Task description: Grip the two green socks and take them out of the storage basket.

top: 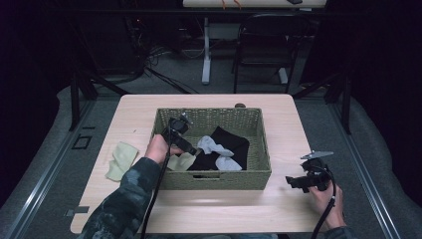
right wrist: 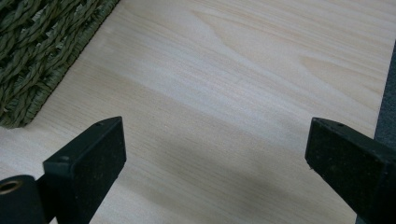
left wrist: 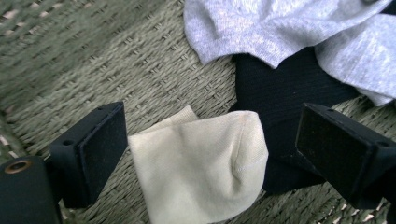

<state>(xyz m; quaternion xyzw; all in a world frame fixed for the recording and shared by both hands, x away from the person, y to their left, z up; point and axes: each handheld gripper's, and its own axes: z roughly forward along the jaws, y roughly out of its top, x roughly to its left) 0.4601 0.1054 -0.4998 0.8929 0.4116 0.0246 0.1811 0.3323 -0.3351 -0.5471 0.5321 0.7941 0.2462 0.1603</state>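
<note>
A green woven basket [top: 214, 177] stands mid-table and holds a cream sock [top: 180, 162], two grey socks [top: 213, 145] and dark cloth [top: 234, 142]. My left gripper [top: 191, 150] is inside the basket, open. In the left gripper view the cream sock [left wrist: 201, 168] lies between its wide-apart jaws, with grey socks [left wrist: 280, 28] and black cloth [left wrist: 280, 88] beyond on the basket floor [left wrist: 116, 60]. Another cream sock [top: 121, 158] lies on the table left of the basket. My right gripper [top: 292, 182] hovers open over bare table right of the basket, with nothing between its jaws [right wrist: 215, 168].
The light wooden table [top: 278, 119] has bare room on both sides of the basket. The basket's corner [right wrist: 37, 51] sits at the left in the right gripper view. A black chair [top: 263, 45] and a white table leg [top: 206, 50] stand beyond the far edge.
</note>
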